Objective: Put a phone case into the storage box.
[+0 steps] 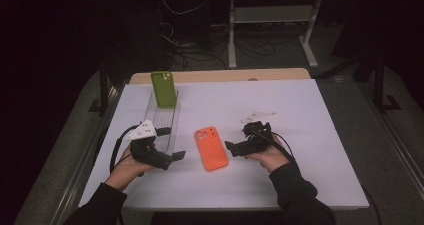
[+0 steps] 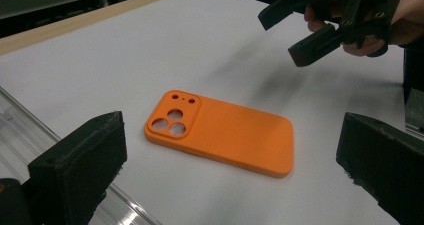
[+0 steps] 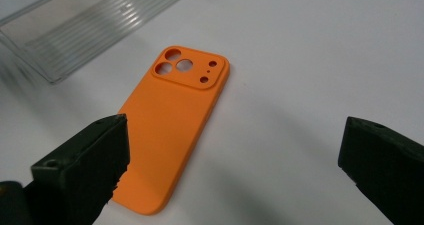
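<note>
An orange phone case lies flat on the white table top, back side up, camera cutouts at its far end. My left gripper hovers just left of it, open, nothing between its jaws. On the case's other side my right gripper is open too and empty, its jaws pointing at the case; it also appears in the left gripper view. A green phone case stands upright at the far end of a clear ribbed rack.
A white sheet covers the table, with a wooden strip along its far edge. The rack runs lengthwise on the left, close beside my left gripper. Beyond the table are a dark floor, cables and a white frame.
</note>
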Demonstrator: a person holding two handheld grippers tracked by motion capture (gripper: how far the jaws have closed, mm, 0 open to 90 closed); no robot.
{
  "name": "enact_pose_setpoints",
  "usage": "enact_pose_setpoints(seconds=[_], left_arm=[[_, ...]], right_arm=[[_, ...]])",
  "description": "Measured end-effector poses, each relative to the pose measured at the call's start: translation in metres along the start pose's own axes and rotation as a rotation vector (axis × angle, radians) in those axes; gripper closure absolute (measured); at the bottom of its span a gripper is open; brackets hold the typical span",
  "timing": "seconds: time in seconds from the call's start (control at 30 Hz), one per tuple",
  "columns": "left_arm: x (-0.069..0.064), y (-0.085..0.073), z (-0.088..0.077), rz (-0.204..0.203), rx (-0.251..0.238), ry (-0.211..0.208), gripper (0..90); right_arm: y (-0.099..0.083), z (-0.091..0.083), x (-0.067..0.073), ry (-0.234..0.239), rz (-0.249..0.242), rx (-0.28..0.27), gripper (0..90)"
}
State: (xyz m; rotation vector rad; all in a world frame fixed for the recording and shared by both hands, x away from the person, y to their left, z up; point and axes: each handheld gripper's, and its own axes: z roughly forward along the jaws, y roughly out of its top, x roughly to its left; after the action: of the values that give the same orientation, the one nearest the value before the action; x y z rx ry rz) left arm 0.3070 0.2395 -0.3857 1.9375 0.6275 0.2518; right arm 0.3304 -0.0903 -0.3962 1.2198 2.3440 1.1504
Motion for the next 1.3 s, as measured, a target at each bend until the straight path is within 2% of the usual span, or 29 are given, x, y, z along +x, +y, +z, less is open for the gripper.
enact_pose_setpoints(seconds=[0.17,0.73,1.23,1.27,1.3], left_arm=[[0.0,0.0,0.0,-0.005,0.001,0.001,0.0],[0.001,-0.001,-0.001,-0.007,0.007,0.013,0.0],[0.0,-0.001,0.0,0.0,0.01,0.01,0.0],[0.0,-0.001,0.0,0.0,0.01,0.01,0.0],[-0.001,-0.001,0.0,-0.004,0.007,0.011,0.0]], right_arm=[[0.006,0.012,0.01,-0.021,-0.007,0.022,0.1],[0.01,0.054,0.052,-0.016,-0.032,0.112,0.0],[0.0,0.081,0.071,-0.1,-0.032,0.19,0.3],[0.0,0.082,0.072,-0.106,-0.019,0.189,1.8],[0.0,0.083,0.071,-0.116,-0.033,0.183,2.8]])
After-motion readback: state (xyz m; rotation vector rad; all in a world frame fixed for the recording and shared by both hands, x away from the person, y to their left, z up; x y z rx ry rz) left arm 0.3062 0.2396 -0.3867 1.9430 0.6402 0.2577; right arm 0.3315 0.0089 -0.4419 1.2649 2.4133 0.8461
